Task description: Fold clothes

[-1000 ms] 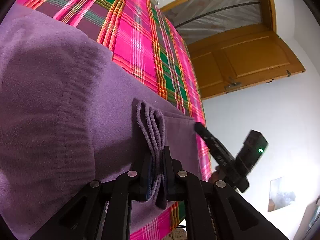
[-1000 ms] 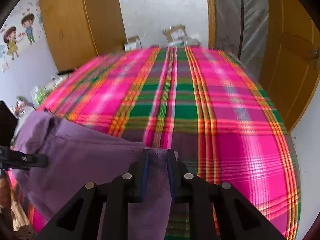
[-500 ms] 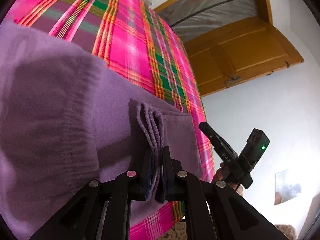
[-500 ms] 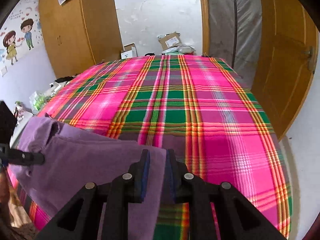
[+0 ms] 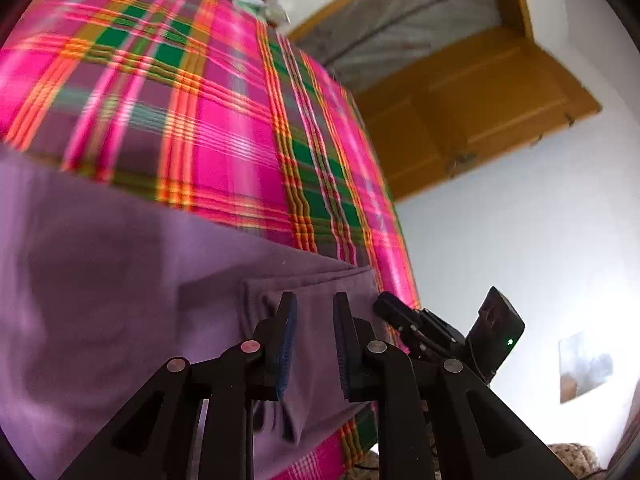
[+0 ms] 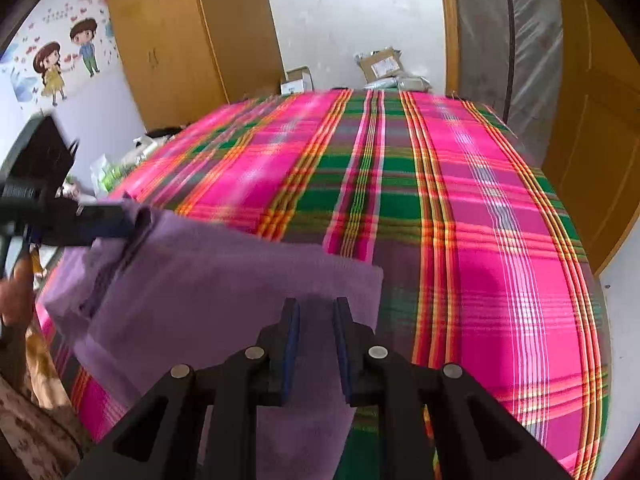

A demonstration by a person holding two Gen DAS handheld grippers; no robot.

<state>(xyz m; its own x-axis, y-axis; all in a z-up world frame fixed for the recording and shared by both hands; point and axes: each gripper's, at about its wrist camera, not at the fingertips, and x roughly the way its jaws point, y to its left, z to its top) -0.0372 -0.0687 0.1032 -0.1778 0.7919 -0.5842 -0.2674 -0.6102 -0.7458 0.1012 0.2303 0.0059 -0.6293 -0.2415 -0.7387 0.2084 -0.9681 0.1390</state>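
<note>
A purple garment (image 5: 120, 300) lies across the near edge of a bed with a pink and green plaid cover (image 5: 224, 132). My left gripper (image 5: 314, 304) sits at the garment's folded corner. Its jaws are opening, and a loose flap of purple cloth hangs between the parted pads. In the right wrist view the garment (image 6: 224, 280) stretches from the left gripper (image 6: 120, 220) at the left across to my right gripper (image 6: 316, 308). The right gripper is shut on the garment's other end, with cloth filling the gap and hanging below. Its black fingers (image 5: 388, 308) also show in the left wrist view.
The plaid cover (image 6: 480, 240) runs far back and right. A wooden wardrobe (image 6: 192, 32) stands at the back left, cardboard boxes (image 6: 380, 64) are behind the bed, and a wooden door (image 6: 600, 140) is on the right. A person's hand (image 6: 12, 292) is at the left edge.
The left gripper's jaws have parted off the folded purple edge, and the gripper has risen, showing more of the bed. The right gripper keeps its hold on the cloth.
</note>
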